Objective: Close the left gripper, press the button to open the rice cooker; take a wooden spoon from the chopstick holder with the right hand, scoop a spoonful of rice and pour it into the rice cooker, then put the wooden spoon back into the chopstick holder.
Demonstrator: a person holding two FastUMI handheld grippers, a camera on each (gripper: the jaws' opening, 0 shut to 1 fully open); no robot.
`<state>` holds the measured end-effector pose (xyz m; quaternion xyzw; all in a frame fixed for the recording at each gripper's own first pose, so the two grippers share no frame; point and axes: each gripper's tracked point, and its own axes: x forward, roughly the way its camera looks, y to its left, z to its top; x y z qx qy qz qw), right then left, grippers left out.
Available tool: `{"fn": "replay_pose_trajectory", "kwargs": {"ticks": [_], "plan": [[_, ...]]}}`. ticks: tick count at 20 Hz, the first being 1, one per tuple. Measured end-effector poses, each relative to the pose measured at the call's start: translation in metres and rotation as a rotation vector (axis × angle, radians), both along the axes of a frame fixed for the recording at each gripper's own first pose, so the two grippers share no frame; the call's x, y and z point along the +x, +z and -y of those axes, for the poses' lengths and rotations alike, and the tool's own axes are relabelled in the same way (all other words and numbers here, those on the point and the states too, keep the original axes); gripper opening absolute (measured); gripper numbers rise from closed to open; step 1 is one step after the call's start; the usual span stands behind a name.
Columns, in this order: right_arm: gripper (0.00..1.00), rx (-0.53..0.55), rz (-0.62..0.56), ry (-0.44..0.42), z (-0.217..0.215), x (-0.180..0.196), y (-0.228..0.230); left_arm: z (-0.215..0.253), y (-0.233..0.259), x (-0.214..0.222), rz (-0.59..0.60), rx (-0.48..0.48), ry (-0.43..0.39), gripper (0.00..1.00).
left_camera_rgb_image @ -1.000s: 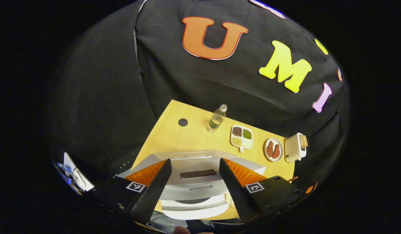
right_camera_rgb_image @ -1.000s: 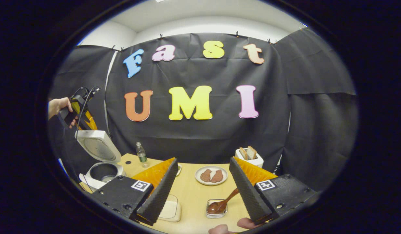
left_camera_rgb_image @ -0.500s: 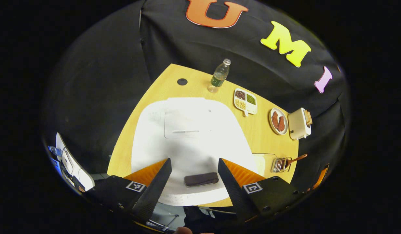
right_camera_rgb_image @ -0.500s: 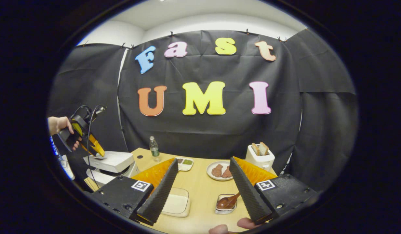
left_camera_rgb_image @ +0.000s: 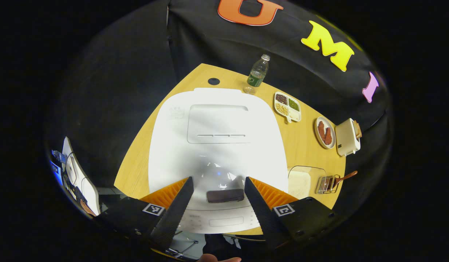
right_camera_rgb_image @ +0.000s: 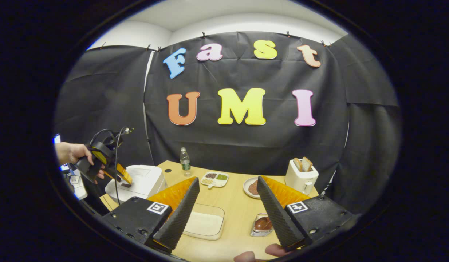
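On the wooden table (left_camera_rgb_image: 308, 145) the white rice cooker (left_camera_rgb_image: 217, 142) sits lid down, its dark button (left_camera_rgb_image: 225, 195) between the left gripper (left_camera_rgb_image: 217, 193)'s spread, empty jaws. Right gripper (right_camera_rgb_image: 228, 203) is parted wide, holding nothing, above the rice container (right_camera_rgb_image: 204, 225); wooden spoon (right_camera_rgb_image: 262, 223) rests in the chopstick holder (right_camera_rgb_image: 259, 233)

Each gripper (left_camera_rgb_image: 217, 203) has two wedge-shaped fingers with ribbed inner faces, set on black blocks that carry screws and a small square black-and-white marker. In the right gripper view, the left gripper (right_camera_rgb_image: 120, 176) farther off trails a black cable, and the hand (right_camera_rgb_image: 73, 154) on it shows no sleeve.
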<state>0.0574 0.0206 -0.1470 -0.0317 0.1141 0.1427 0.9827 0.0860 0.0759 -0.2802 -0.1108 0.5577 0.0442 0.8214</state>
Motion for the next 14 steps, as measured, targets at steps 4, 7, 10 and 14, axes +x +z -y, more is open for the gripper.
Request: {"fn": "replay_pose_trajectory", "kwargs": {"ticks": [4, 7, 10, 14], "plan": [[1.0, 0.027, -0.021, 0.005, -0.007, -0.002, -0.008, -0.004, 0.001, -0.001, 0.032, 0.063, -0.003, 0.95], [1.0, 0.047, -0.031, 0.007, -0.01, -0.001, -0.01, -0.001, -0.002, 0.007, 0.056, 0.095, -0.025, 0.96], [0.96, 0.059, -0.048, 0.015, -0.012, -0.003, -0.014, -0.004, -0.001, 0.0, 0.111, 0.081, -0.004, 1.0], [0.96, 0.046, -0.061, 0.017, -0.011, -0.006, -0.013, 0.0, 0.005, 0.013, 0.215, 0.109, 0.009, 1.0]]}}
